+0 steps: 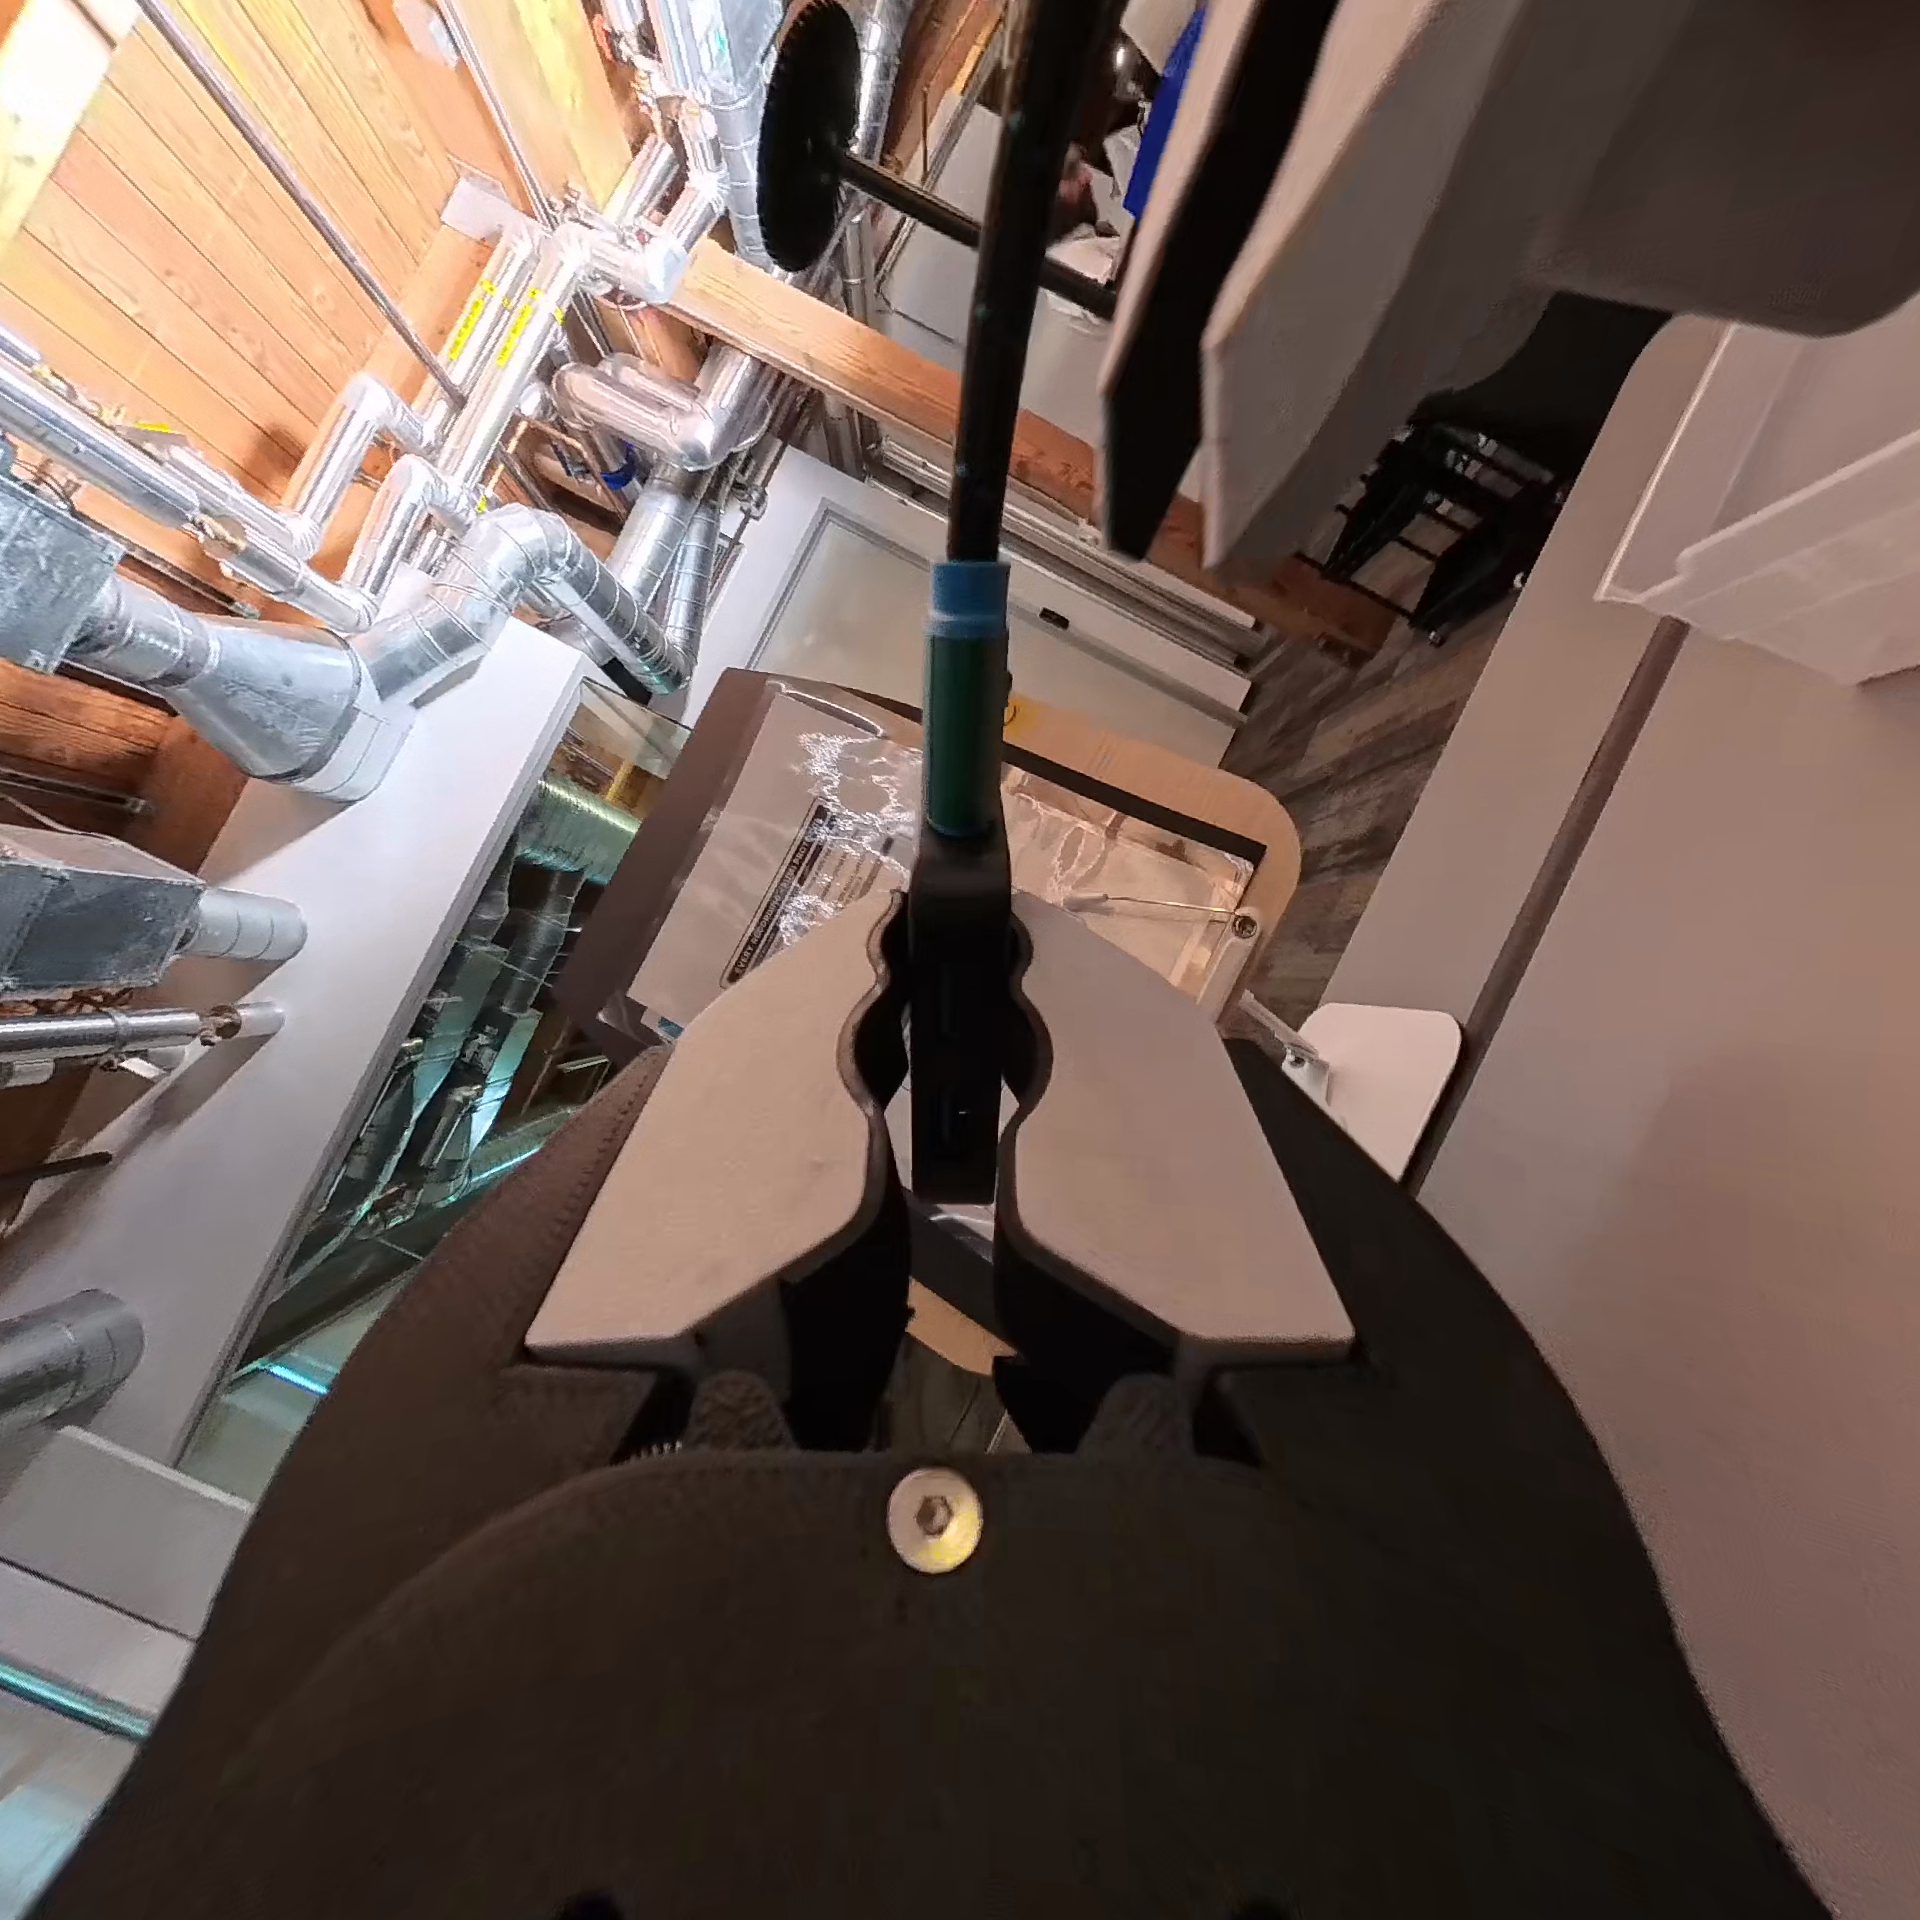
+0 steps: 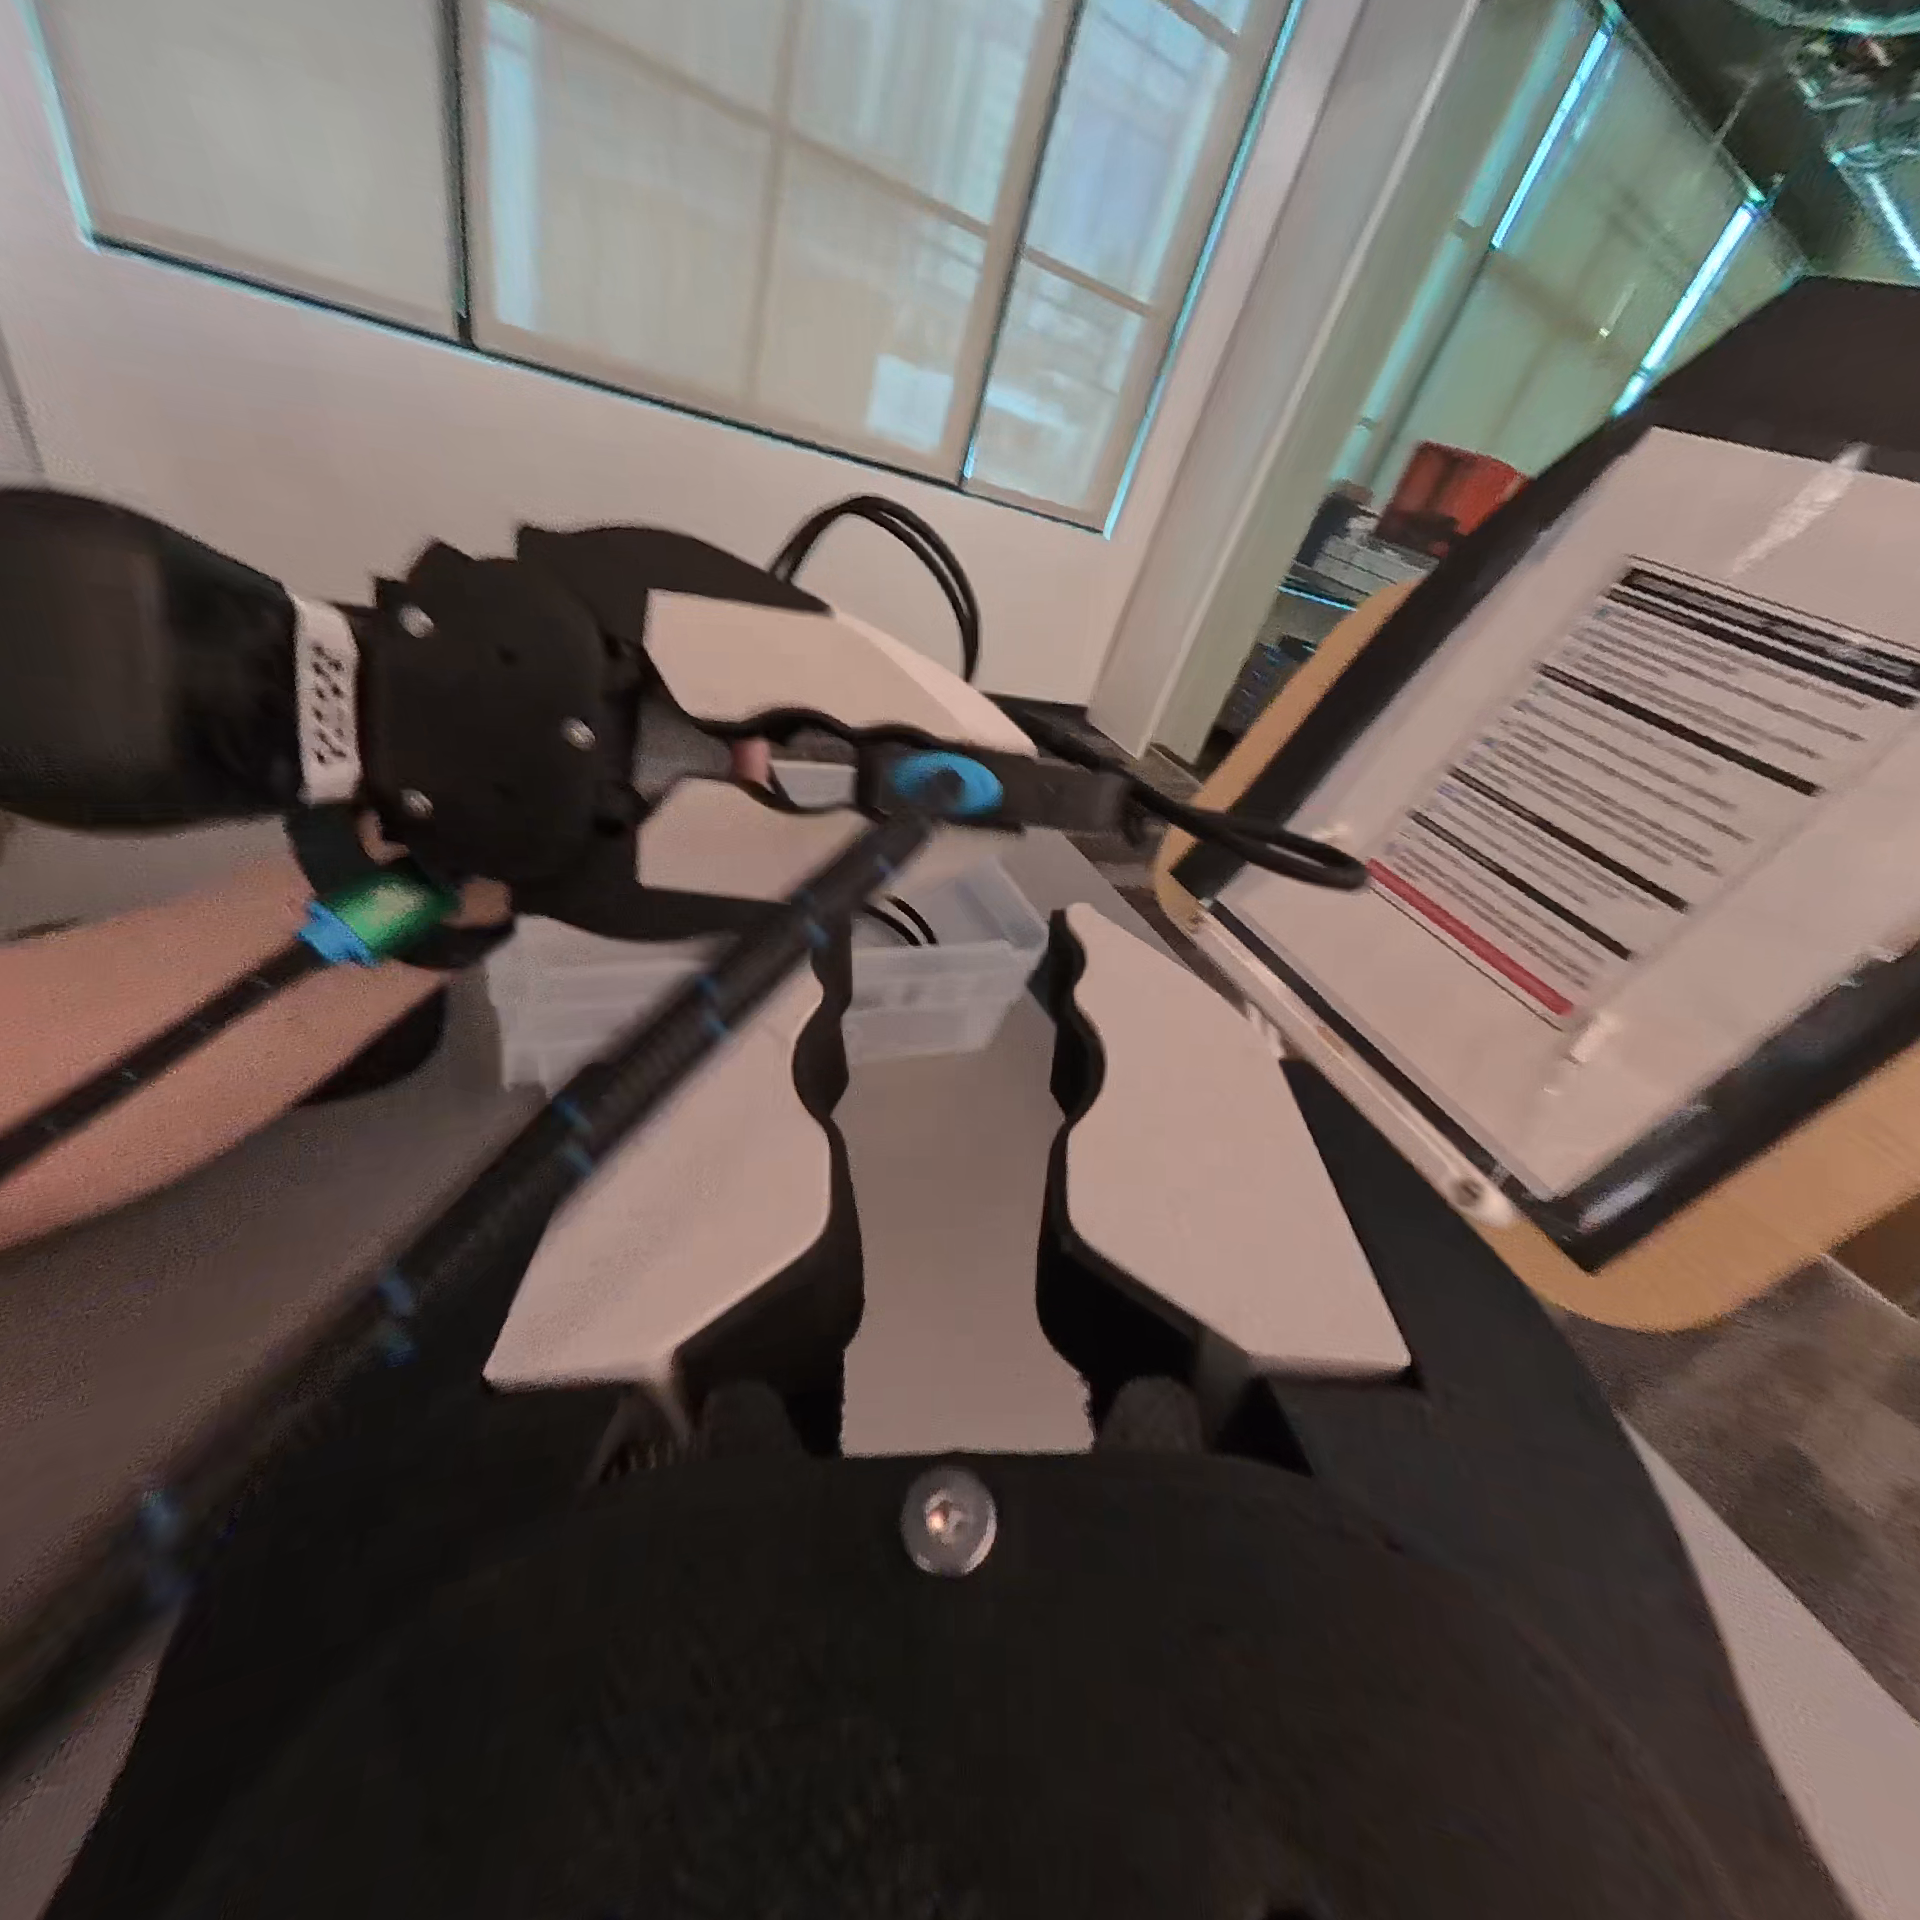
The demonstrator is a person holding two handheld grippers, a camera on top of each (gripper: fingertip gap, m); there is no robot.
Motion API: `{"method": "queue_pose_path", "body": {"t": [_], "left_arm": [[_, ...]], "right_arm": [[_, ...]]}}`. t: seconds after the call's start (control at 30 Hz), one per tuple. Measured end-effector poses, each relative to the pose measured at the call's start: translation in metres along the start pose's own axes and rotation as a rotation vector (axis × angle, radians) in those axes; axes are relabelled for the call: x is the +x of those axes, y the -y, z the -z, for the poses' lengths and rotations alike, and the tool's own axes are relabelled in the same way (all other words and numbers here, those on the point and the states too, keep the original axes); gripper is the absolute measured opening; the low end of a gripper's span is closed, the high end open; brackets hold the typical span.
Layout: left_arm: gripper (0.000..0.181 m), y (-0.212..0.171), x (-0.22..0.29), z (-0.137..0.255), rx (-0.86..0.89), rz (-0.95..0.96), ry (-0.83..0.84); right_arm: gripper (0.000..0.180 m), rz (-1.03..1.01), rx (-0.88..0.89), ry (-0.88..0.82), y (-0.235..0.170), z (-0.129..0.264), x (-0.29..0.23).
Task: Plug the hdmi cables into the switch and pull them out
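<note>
My left gripper is shut on a flat black device, the HDMI switch, seen edge-on between the fingers. A black cable with a green sleeve and a blue band leaves its far end. In the right wrist view the left gripper holds the switch out sideways, with a blue plug at it. A braided black cable runs from there across my right gripper's left finger. A second plug, green with a blue band, hangs below the left gripper. My right gripper is open and empty; it also shows in the left wrist view.
A clear plastic bin sits on the grey table beyond my right gripper. A wooden-edged board with a printed sheet leans at the right. A person's forearm lies at the left. A short cable loops from the switch.
</note>
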State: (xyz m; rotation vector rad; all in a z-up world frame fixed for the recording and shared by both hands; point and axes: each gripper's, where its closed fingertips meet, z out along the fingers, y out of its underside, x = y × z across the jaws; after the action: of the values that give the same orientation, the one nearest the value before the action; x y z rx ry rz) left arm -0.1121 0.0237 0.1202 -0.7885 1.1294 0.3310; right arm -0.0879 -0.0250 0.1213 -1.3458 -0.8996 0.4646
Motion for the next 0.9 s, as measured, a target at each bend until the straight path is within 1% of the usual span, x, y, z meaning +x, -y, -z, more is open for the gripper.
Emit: {"method": "queue_pose_path", "body": {"t": [0.03, 0.13, 0.23, 0.33, 0.43, 0.5, 0.73, 0.9], "left_arm": [[0.013, 0.0, 0.002, -0.001, -0.002, -0.006, -0.003], [0.013, 0.003, 0.007, -0.003, 0.005, -0.007, -0.021], [0.013, 0.006, 0.01, -0.004, 0.008, -0.018, -0.028], [0.013, 0.008, 0.012, -0.004, 0.012, -0.026, -0.037], [0.013, 0.01, 0.016, -0.005, 0.013, -0.039, -0.046], [0.013, 0.011, 0.018, -0.006, 0.017, -0.055, -0.048], [0.013, 0.009, 0.022, -0.008, 0.012, -0.107, -0.044], [0.013, 0.01, 0.019, -0.004, 0.035, -0.117, -0.056]], "right_arm": [[0.036, -0.014, 0.014, 0.006, 0.002, -0.004, -0.004], [0.035, -0.026, 0.046, -0.045, 0.005, -0.01, -0.003], [0.028, -0.033, 0.088, -0.087, 0.009, -0.01, 0.0], [0.028, -0.037, 0.057, -0.093, 0.004, -0.013, 0.0], [0.026, -0.033, 0.072, -0.108, 0.004, -0.014, 0.002], [0.022, -0.026, 0.074, -0.121, 0.003, -0.013, 0.004], [0.022, -0.068, 0.038, -0.105, -0.003, -0.012, 0.006], [0.022, -0.182, 0.064, -0.005, -0.003, -0.011, 0.003]]}}
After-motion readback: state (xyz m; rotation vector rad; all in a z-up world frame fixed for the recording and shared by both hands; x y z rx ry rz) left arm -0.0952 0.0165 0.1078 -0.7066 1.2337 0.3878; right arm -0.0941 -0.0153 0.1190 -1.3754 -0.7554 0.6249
